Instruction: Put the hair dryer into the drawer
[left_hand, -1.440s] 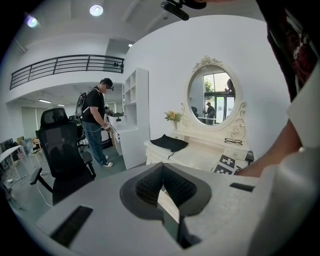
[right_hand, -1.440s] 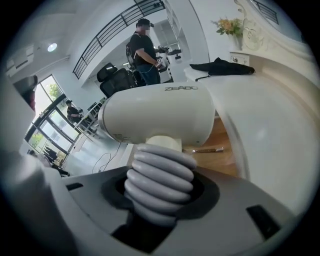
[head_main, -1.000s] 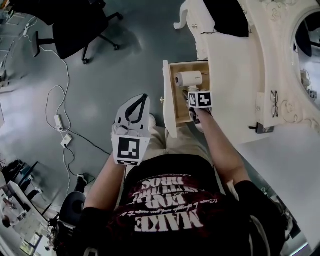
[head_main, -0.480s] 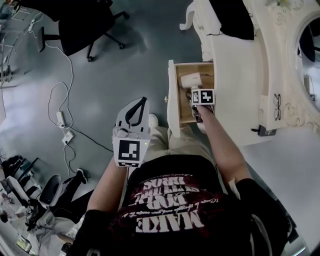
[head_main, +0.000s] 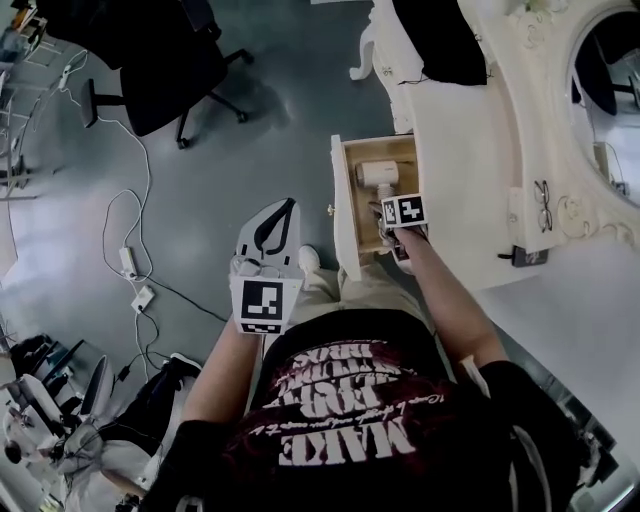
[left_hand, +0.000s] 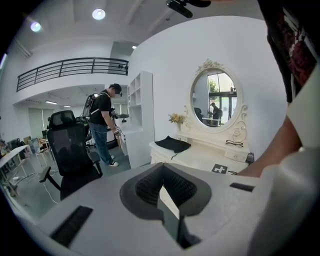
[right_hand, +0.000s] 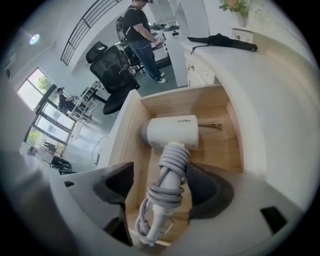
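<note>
Grey floor (head_main: 250, 120) is showing beneath the left gripper (head_main: 285, 206), which is hanging out in front of the person's lap with its jaws pressed together on nothing. In my judgement it has no part in this step, and hovering there it is leaving the way to the drawer free.

Just to its right, the wooden drawer (head_main: 345, 215) is standing pulled out from the white dresser (head_main: 470, 150), which is giving the room needed to reach in from above. The hair dryer (head_main: 378, 173) is lying flat on the drawer's bottom, its barrel toward the back and its handle toward the front, with the cord (right_hand: 172, 170) wound round the handle so that nothing is trailing over the edge. A hairpin (right_hand: 212, 126) is lying beside the barrel.

The right gripper (head_main: 388, 232) is pointing steeply down into the drawer. Its jaws have just been opening and are now standing wide on either side of the handle, with the pads apart from it, so the dryer is resting on the wood alone. Placing looks done to me; the drawer is not yet pushed in.
</note>
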